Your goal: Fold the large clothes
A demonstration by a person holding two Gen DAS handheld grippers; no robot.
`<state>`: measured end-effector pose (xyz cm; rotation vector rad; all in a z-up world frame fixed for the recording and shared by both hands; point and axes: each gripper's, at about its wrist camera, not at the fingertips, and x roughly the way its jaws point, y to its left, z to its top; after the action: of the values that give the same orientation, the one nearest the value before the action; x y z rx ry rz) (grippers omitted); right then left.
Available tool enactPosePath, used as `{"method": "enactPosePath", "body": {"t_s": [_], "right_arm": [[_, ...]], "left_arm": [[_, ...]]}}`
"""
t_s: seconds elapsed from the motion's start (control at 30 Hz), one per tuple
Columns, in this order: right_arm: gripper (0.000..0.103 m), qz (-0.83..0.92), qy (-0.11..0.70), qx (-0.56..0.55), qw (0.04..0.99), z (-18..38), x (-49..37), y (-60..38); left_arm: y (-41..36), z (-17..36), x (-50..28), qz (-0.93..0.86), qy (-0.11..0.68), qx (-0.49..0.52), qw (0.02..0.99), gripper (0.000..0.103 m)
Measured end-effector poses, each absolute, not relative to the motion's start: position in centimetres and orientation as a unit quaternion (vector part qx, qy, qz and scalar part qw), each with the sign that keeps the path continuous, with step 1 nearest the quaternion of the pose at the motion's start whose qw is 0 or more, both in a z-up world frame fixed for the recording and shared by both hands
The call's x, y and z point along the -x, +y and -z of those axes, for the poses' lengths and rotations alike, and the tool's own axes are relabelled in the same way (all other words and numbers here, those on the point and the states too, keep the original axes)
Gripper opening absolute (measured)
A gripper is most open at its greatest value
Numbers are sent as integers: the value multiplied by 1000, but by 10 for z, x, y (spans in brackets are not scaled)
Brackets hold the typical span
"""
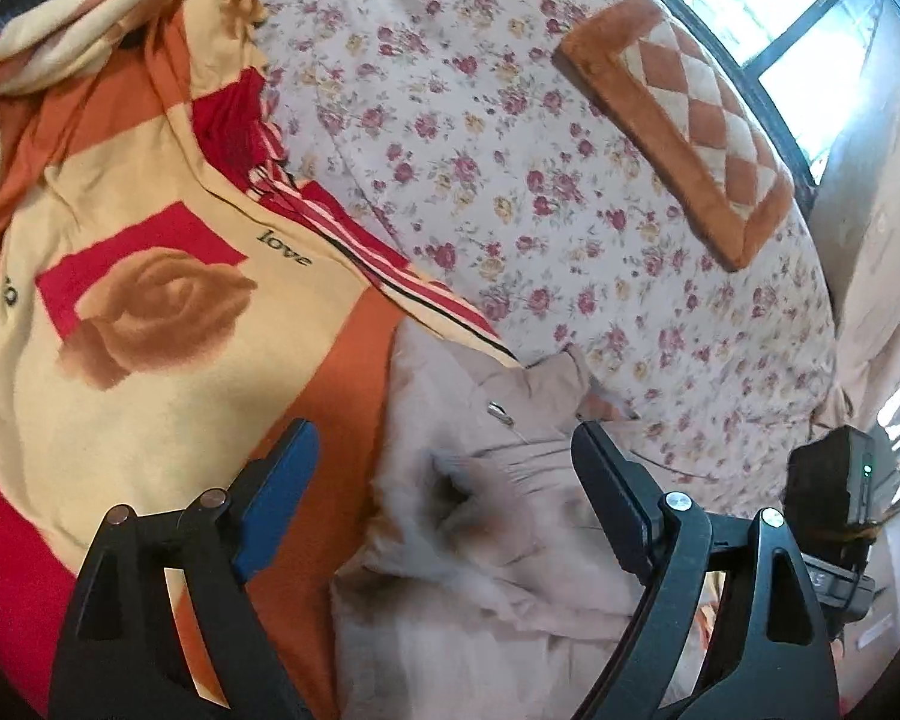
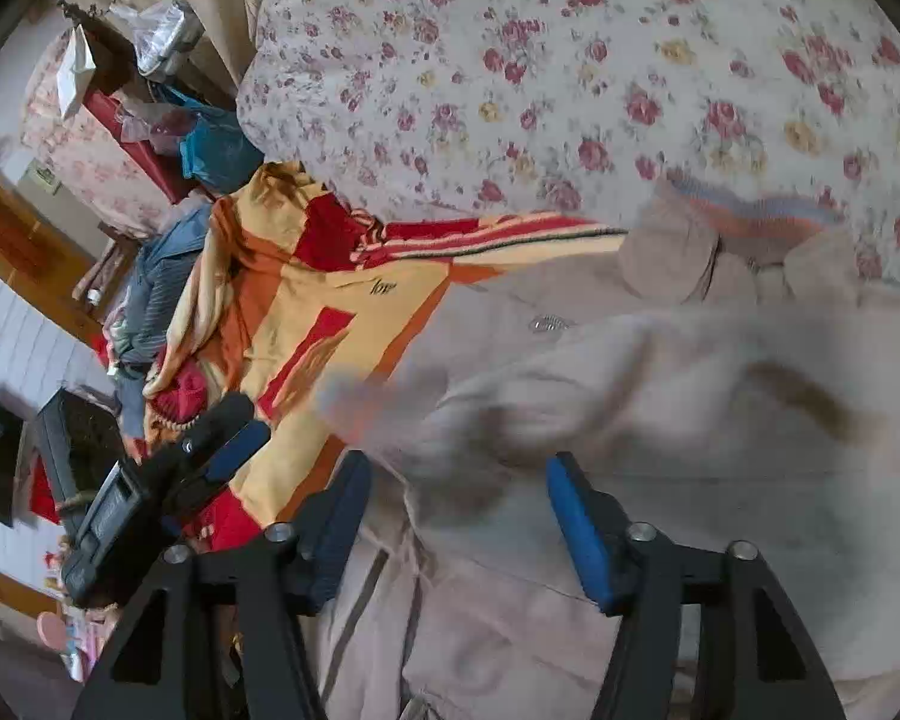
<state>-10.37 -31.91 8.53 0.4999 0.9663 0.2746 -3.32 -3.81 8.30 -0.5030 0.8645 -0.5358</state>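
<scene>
A pale beige coat with fur trim (image 1: 498, 540) lies crumpled on the bed; in the right wrist view it (image 2: 660, 480) fills the lower right, its collar near a striped knit cuff (image 2: 750, 210). My left gripper (image 1: 444, 450) is open just above the coat's furry part, empty. My right gripper (image 2: 459, 474) is open over the coat, empty. The left gripper also shows in the right wrist view (image 2: 210, 456) at the left.
A red, orange and cream blanket with roses and the word "love" (image 1: 150, 300) lies left of the coat. A floral quilt (image 1: 510, 150) covers the bed behind. An orange quilted cushion (image 1: 684, 126) lies near the window. Cluttered furniture (image 2: 120, 120) stands beyond the bed.
</scene>
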Motion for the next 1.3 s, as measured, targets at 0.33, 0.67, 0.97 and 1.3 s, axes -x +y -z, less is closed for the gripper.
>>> {"method": "enactPosePath", "body": {"t_s": [0.33, 0.67, 0.97, 1.3], "right_arm": [[69, 81, 437, -162, 881, -102, 240, -462], [26, 97, 455, -319, 826, -31, 233, -522], [11, 132, 479, -240, 834, -30, 260, -507], [65, 122, 434, -172, 876, -86, 198, -473]], "left_arm": [[-92, -67, 41, 270, 446, 140, 842, 86], [-118, -71, 25, 253, 479, 102, 834, 14], [-109, -91, 26, 188, 456, 52, 868, 16], [-171, -90, 41, 228, 434, -6, 872, 50]]}}
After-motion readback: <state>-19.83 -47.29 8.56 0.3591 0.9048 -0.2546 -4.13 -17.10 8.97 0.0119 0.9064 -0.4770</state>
